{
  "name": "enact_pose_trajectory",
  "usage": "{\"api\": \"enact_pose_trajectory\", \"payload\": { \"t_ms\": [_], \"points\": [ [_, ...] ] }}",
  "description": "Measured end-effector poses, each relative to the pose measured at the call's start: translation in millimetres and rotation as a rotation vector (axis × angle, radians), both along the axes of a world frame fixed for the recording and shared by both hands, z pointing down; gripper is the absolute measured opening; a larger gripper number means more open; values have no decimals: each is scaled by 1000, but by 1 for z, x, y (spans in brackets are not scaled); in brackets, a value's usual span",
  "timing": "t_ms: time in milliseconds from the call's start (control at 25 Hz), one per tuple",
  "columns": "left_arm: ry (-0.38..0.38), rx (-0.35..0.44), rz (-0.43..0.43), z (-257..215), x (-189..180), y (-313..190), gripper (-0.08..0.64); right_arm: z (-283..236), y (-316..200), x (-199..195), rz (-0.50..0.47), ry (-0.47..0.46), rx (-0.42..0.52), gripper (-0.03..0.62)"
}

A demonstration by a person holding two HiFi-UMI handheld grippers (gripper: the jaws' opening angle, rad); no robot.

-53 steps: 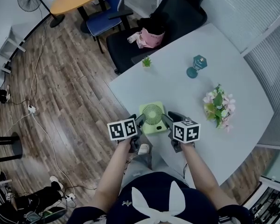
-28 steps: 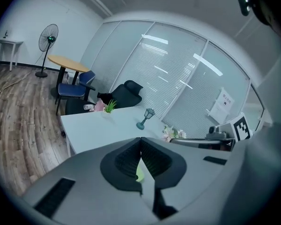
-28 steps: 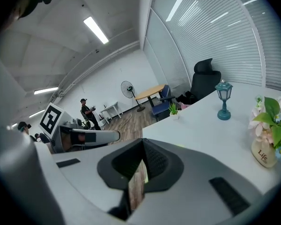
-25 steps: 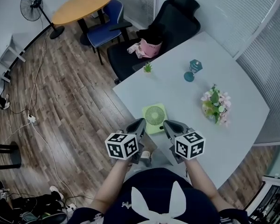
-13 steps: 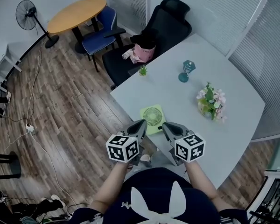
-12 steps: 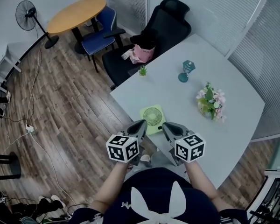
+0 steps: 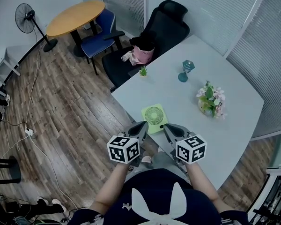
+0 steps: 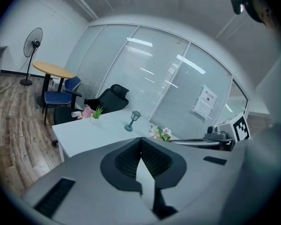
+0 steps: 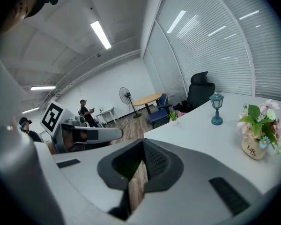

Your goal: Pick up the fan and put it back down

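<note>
Near the front edge of the worktop (image 7: pixel 189 96) lies the small green desk fan (image 7: pixel 154 118), flat with its grille up. Just short of it hover the left claw (image 7: pixel 141 126) and the right claw (image 7: pixel 169 127), each pinched closed on nothing, one off each near corner. A clean lift would likely mean pressing in evenly from both sides and keeping the fan level. Farther across the pale worktop stand a teal lantern (image 7: pixel 184 70), a flower pot (image 7: pixel 209 100) and a tiny potted plant (image 7: pixel 143 71). Beyond them a black office chair (image 7: pixel 165 28) sits on the wood floor (image 7: pixel 70 118).

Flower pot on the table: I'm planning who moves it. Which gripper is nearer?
Right. The right gripper lies down-left of the flower pot; the left gripper is farther left, at the green fan's other near corner.
</note>
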State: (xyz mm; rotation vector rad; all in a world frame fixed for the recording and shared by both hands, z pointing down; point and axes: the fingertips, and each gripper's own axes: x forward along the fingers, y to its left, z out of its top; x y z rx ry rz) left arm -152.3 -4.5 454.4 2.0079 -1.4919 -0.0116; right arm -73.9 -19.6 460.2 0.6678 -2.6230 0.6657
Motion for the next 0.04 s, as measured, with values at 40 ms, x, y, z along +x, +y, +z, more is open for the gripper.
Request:
{"api": "enact_pose_trajectory", "payload": {
  "t_ms": [40],
  "points": [
    [1,0,1,0,0,3,21,0,3,0,1,0,1,2]
  ]
}}
